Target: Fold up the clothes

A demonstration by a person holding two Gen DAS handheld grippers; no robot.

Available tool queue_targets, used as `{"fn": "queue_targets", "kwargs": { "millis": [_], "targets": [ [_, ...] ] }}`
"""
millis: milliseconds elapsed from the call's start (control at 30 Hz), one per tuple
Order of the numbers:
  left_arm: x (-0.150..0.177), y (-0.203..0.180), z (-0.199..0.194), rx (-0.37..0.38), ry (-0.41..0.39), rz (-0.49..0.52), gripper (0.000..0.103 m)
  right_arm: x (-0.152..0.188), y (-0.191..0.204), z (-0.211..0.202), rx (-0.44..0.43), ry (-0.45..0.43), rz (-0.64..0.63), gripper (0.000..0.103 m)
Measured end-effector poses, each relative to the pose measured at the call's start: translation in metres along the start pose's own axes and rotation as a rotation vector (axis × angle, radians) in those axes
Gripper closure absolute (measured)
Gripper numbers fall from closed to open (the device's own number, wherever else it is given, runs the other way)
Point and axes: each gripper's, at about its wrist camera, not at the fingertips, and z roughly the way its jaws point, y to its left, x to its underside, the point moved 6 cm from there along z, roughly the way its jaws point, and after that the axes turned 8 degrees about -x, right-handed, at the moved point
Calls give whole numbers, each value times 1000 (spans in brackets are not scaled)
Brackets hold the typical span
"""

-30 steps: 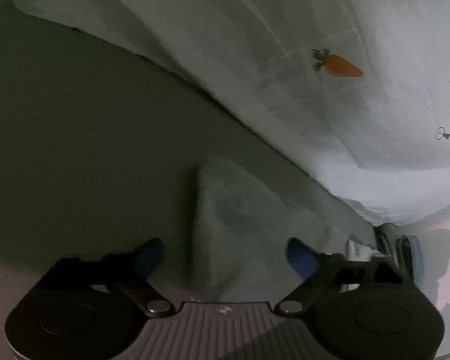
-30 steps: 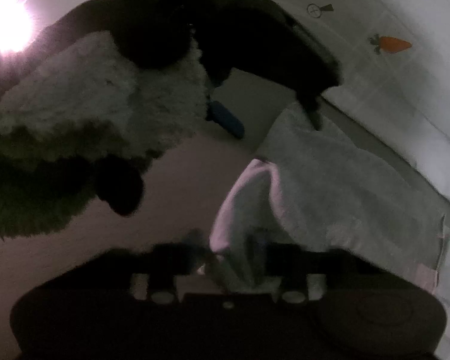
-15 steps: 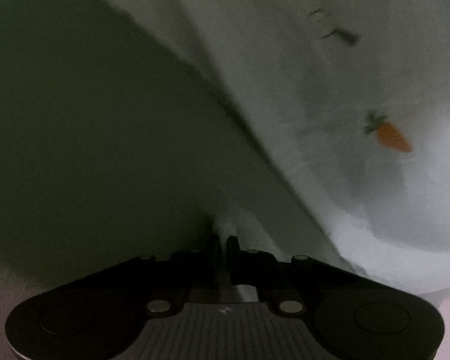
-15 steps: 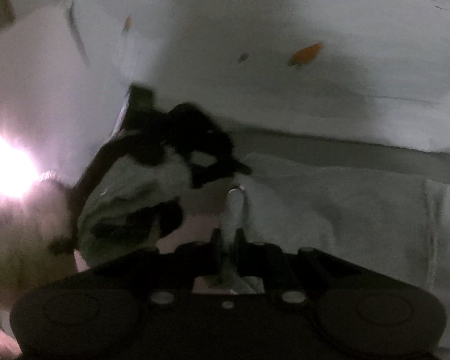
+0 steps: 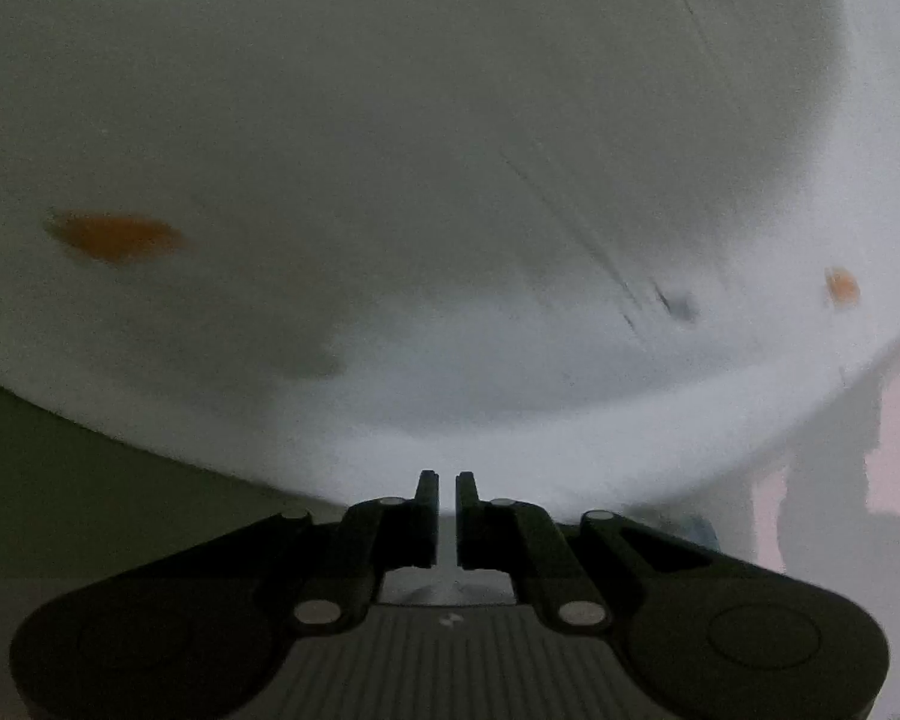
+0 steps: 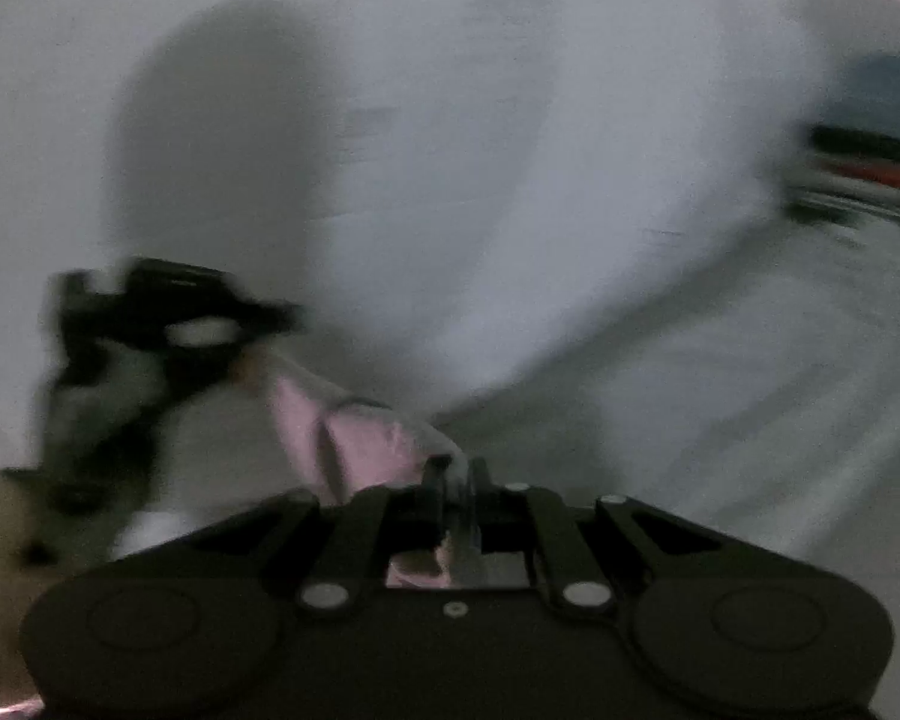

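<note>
Both jaws are seen nearly closed: pale garment [image 6: 354, 438] cloth is pinched by the right gripper [image 6: 456, 468], cloth seemingly by the left gripper [image 5: 447, 480]. Held above the carrot-print sheet [image 5: 450, 180], it is judged soft, limp, best gripped at corners.

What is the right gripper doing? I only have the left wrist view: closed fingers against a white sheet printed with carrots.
Observer: The right gripper is shut on a fold of pale pink cloth.
Operator: Does the left gripper show from that side?
Observer: Yes, blurred, at the left of the right wrist view; the cloth runs up toward the left gripper.
Operator: Anything besides bedding?
Observer: A red and black streak at the right edge, too blurred to name.
</note>
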Motion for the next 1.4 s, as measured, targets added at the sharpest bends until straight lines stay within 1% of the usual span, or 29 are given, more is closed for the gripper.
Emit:
{"fn": "queue_targets", "kwargs": {
  "millis": [33, 67, 100, 167, 200, 233, 267, 300, 333, 367, 433, 567, 667, 733, 767, 800, 833, 867, 900, 1000, 1033, 1067, 1100, 1133, 1167, 1200, 1233, 1333, 1400],
  "targets": [
    [12, -7, 6, -3, 23, 38, 97, 4, -25, 0, 49, 12, 43, 95],
    [25, -13, 11, -7, 46, 76, 95, 11, -46, 2, 97, 37, 81, 95],
    [38, -13, 13, -25, 68, 105, 94, 19, -65, 4, 149, 65, 114, 95],
    [65, -1, 12, -83, 109, 151, 92, 30, -87, 1, 218, 89, 137, 92],
    [79, 5, 11, -112, 130, 173, 89, 33, -91, -2, 239, 89, 136, 91],
    [92, 11, 11, -142, 151, 196, 87, 32, -91, -7, 250, 80, 124, 84],
    [106, 17, 10, -171, 172, 219, 85, 30, -90, -11, 259, 69, 110, 70],
    [119, 22, 9, -200, 193, 241, 82, 28, -87, -13, 266, 58, 92, 63],
    [131, 30, 7, -231, 210, 257, 81, 26, -84, -15, 270, 48, 73, 56],
    [142, 38, 4, -258, 227, 267, 78, 23, -81, -17, 273, 38, 53, 56],
    [162, 49, -1, -284, 265, 279, 77, 14, -81, -12, 265, 40, 14, 56],
    [188, 56, -3, -288, 312, 287, 72, -14, -91, 23, 199, 78, -36, 55],
    [204, 53, -1, -285, 328, 284, 72, -29, -95, 61, 131, 120, -38, 52],
    [210, 49, -1, -290, 313, 305, 74, -33, -100, 87, 107, 162, -26, 52],
    [211, 48, -1, -292, 307, 318, 75, -34, -101, 99, 96, 190, -28, 59],
    [212, 46, -1, -294, 300, 331, 78, -34, -101, 111, 83, 224, -36, 68],
    [214, 45, -3, -290, 298, 342, 82, -36, -100, 120, 74, 247, -46, 86],
    [215, 44, -7, -281, 299, 352, 87, -39, -98, 126, 68, 259, -60, 93],
    [216, 44, -10, -279, 300, 357, 89, -44, -94, 128, 58, 252, -73, 93],
    [225, 42, -17, -291, 316, 382, 89, -64, -81, 125, 16, 173, -103, 95],
    [230, 40, -18, -299, 317, 399, 89, -68, -81, 126, 15, 161, -100, 95],
    [234, 38, -19, -307, 319, 417, 89, -69, -83, 130, 18, 161, -95, 95],
    [237, 37, -20, -313, 319, 427, 89, -66, -87, 136, 39, 185, -98, 94],
    [238, 37, -21, -317, 316, 431, 89, -58, -93, 144, 78, 236, -111, 90],
    [239, 36, -21, -322, 314, 435, 89, -52, -96, 148, 107, 264, -133, 89],
    [239, 36, -22, -327, 316, 436, 87, -49, -95, 146, 125, 268, -164, 80],
    [239, 37, -23, -330, 319, 432, 87, -46, -94, 142, 151, 273, -182, 65],
    [239, 39, -26, -335, 330, 411, 80, -42, -86, 117, 217, 259, -201, 49],
    [241, 44, -28, -330, 339, 371, 73, -35, -81, 96, 247, 246, -199, 47]
  ]
}}
